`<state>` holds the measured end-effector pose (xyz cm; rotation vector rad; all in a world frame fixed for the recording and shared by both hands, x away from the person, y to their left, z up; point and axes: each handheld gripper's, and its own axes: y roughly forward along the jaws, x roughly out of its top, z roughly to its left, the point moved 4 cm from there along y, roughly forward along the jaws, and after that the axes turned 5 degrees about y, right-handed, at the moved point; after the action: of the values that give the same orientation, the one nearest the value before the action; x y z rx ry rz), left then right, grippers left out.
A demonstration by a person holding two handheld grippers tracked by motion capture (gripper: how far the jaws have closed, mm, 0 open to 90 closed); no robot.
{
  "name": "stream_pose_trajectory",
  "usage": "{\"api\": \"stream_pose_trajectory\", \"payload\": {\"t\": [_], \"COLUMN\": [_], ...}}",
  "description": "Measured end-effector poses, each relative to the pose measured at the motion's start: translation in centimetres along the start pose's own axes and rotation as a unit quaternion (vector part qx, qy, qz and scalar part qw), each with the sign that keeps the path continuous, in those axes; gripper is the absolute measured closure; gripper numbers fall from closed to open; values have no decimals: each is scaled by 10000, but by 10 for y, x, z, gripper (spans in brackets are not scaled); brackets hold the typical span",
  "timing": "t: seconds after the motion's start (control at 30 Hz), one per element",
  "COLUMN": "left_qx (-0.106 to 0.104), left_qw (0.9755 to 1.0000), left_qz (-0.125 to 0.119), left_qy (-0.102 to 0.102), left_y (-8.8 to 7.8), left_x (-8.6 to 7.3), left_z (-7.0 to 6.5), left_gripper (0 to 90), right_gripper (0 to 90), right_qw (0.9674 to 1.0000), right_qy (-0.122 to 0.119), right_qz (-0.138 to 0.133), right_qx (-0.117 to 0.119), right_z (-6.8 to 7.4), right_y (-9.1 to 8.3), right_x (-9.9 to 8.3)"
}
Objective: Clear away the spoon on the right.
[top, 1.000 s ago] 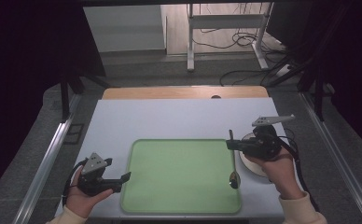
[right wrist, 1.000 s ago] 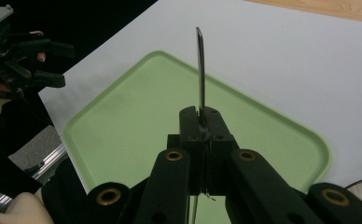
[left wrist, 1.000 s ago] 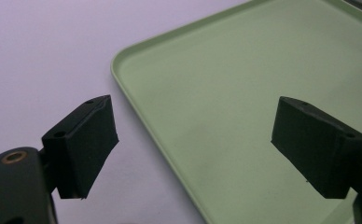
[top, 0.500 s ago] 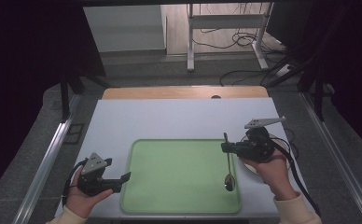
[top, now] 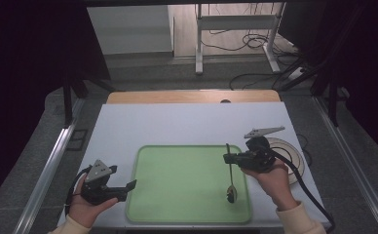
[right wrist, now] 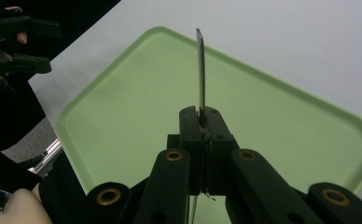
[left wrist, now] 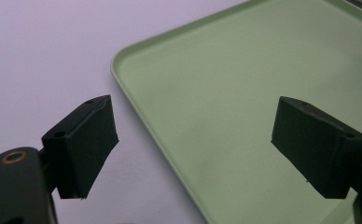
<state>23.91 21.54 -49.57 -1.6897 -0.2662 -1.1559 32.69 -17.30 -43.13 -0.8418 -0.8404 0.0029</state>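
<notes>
Green tray (top: 187, 185) sits near the front edge of the desk (top: 177, 122), about centred. Your right gripper (top: 227, 158) has its fingers clamped tight on a metal spoon (top: 230, 175), gripping the handle partway along. Spoon hangs w/ the bowl end down toward the tray's right side, handle tip poking up past the fingers. Can't tell from the high view if the bowl touches the tray or hovers just above. In the right gripper view the spoon handle (right wrist: 200, 70) shows edge-on, rising straight out from btwn the closed fingers (right wrist: 191, 126), tray (right wrist: 123, 107) spread underneath.

Round white plate w/ a dark ring (top: 294, 156) lies on the desk just right of the tray, near the desk's right edge, partly under your right hand.

Your left gripper (top: 128, 187) rests near the desk's front left corner, just beside the tray's left rim, fingers spread wide w/ nothing btwn them. Left gripper view: both fingers (left wrist: 83, 140) well apart, one over the bare desk, other over the tray, tray's rounded corner (left wrist: 118, 60) in the gap.
</notes>
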Motion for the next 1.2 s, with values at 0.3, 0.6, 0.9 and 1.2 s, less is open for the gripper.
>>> {"api": "stream_pose_trajectory", "payload": {"t": [0.3, 0.6, 0.9, 1.2], "left_qx": [0, 3, 3, -7], "left_qw": [10000, 10000, 10000, 10000], "left_qz": [-7, -6, 17, 15], "left_qy": [-14, -5, 6, 11], "left_y": [0, 0, 1, 1], "left_x": [0, 0, 0, 0], "left_z": [0, 0, 0, 0], "left_gripper": [138, 137, 137, 137], "right_gripper": [884, 881, 852, 834], "right_qw": [9992, 9982, 9939, 9870], "right_qy": [80, 253, 599, 820], "right_qz": [356, 447, 614, 1037], "right_qx": [-188, -315, -698, -913], "right_z": [-2, -9, -24, -33], "right_y": [24, 35, 47, 68], "right_x": [-10, -15, -24, -38]}}
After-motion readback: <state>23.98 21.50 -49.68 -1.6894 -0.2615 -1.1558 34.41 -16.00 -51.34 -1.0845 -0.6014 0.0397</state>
